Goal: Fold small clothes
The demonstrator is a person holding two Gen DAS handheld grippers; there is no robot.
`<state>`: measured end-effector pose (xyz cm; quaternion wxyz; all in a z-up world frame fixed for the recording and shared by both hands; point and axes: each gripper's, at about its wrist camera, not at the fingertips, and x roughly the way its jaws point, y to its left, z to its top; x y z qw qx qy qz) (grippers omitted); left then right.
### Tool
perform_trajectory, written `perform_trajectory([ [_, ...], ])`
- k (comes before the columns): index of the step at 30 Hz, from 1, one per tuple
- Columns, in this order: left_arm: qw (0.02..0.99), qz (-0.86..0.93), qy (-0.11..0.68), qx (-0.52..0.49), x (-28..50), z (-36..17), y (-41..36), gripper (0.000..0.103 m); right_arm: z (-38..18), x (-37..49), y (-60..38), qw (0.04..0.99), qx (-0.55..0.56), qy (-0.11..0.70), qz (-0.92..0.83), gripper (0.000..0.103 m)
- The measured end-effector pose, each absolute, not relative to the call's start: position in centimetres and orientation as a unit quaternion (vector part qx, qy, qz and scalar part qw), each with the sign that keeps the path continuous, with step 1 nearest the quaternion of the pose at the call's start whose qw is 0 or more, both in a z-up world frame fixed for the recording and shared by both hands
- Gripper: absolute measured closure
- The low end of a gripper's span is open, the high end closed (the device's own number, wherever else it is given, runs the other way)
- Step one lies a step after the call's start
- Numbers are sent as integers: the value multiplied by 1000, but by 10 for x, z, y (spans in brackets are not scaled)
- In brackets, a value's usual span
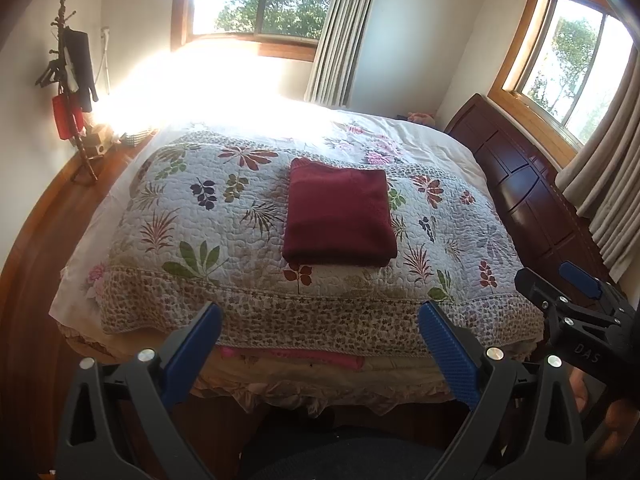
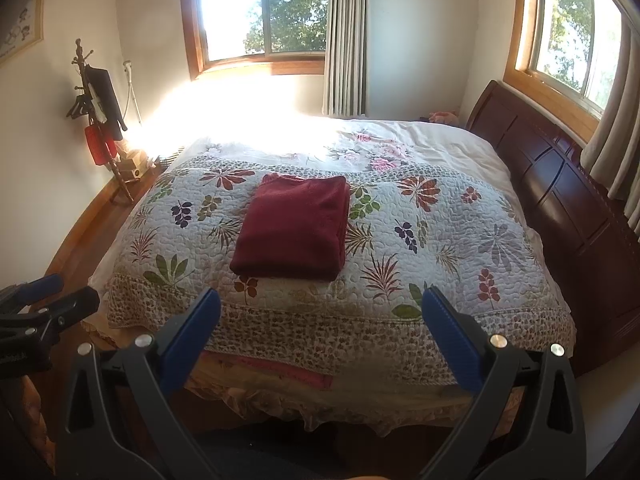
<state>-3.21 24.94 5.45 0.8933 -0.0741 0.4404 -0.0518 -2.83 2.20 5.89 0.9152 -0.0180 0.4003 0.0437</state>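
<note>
you're holding both tongs, left tongs [image 1: 320, 334] and right tongs [image 2: 320, 320], released, empty | maroon garment [image 1: 339, 213] lying folded on bed [image 1: 248, 312] | square edges if refolding

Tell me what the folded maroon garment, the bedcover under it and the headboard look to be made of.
Maroon garment: soft knit or fleece, going by its matte, fuzzy surface and thick rounded folds. Bedcover: quilted printed cloth, probably cotton, with puckered stitch lines across a leaf pattern. Headboard: dark reddish wood, or a wood veneer, glossy in panelled sections.
</note>
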Motion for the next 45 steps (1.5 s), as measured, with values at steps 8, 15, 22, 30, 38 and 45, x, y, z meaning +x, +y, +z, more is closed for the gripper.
perform_trajectory([
  [8,890,-50,446,-76,-22,52,252,4,55,-18,22,911,-17,409,45,3],
  [15,890,-51,446,-75,-16,53,253,4,57,-13,23,912,-17,408,43,3],
  [22,889,-53,449,-74,-13,51,252,4,56,-10,21,911,-17,410,42,3],
  [30,887,-50,452,-76,-7,50,252,4,55,-4,21,910,-19,412,43,3],
  [38,887,-50,453,-76,-8,49,251,4,53,1,21,909,-19,415,43,3],
  [45,885,-53,457,-74,2,44,250,4,52,5,20,908,-18,417,43,3],
])
